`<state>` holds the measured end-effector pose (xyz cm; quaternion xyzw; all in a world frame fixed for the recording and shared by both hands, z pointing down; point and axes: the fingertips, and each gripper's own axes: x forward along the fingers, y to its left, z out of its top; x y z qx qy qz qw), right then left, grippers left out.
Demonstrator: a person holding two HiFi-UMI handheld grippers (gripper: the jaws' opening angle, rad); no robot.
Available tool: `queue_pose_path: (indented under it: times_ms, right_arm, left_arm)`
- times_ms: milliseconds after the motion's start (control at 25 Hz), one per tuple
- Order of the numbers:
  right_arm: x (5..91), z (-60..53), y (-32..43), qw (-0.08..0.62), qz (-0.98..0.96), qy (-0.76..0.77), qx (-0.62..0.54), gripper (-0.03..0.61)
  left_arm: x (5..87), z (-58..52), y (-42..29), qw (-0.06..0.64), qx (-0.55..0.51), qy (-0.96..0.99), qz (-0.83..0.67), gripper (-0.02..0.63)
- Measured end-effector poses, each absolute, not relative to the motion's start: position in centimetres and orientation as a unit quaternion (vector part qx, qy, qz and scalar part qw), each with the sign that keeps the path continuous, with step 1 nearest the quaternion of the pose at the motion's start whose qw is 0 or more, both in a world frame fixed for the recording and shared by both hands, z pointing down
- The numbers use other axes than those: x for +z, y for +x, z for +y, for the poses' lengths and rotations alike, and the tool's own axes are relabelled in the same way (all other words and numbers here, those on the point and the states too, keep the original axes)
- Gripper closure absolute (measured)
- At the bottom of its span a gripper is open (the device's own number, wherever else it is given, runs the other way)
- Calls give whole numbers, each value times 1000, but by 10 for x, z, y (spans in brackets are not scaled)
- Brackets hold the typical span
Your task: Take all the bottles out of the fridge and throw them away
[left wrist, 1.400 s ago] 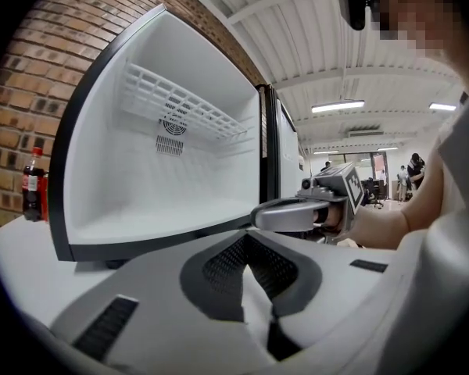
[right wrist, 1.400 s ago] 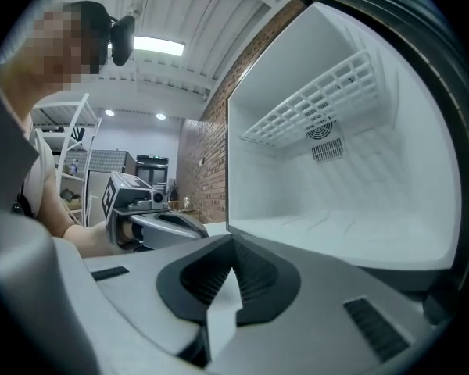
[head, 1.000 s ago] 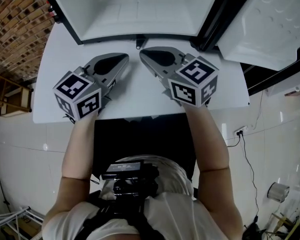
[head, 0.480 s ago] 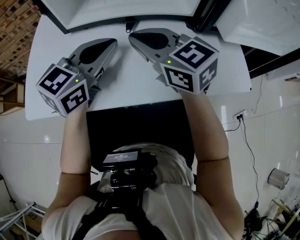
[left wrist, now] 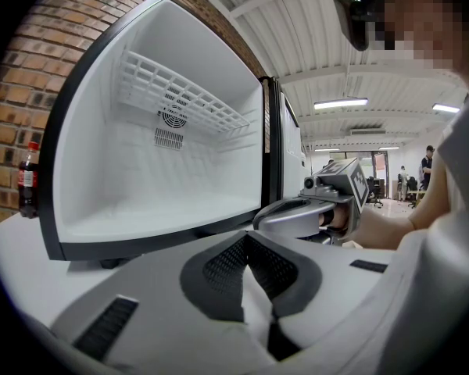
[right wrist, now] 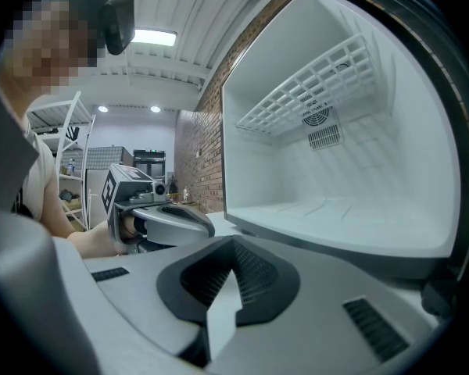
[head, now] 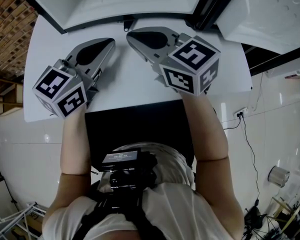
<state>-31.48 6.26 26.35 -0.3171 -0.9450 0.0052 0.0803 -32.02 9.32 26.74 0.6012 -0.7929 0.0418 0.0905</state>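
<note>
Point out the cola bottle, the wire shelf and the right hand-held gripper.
cola bottle [left wrist: 29,182]: left gripper view, on its red label.
wire shelf [left wrist: 180,92]: left gripper view, middle of the rack.
right hand-held gripper [head: 131,33]: head view, between its closed fingertips.

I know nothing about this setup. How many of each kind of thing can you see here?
Grippers: 2 (left gripper, right gripper)
Fridge: 1
Bottle: 1
Table: 1
Total: 5
</note>
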Motion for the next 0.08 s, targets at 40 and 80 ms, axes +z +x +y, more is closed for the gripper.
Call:
queue_pose_path:
  times_ms: [40, 80]
  right_arm:
    - [263, 62, -315, 80, -945, -317, 5, 578]
    - [263, 62, -315, 80, -945, -317, 5, 578]
  left_arm:
    - [267, 93, -320, 90, 42, 601, -793, 604]
    - [267, 93, -320, 90, 42, 601, -793, 604]
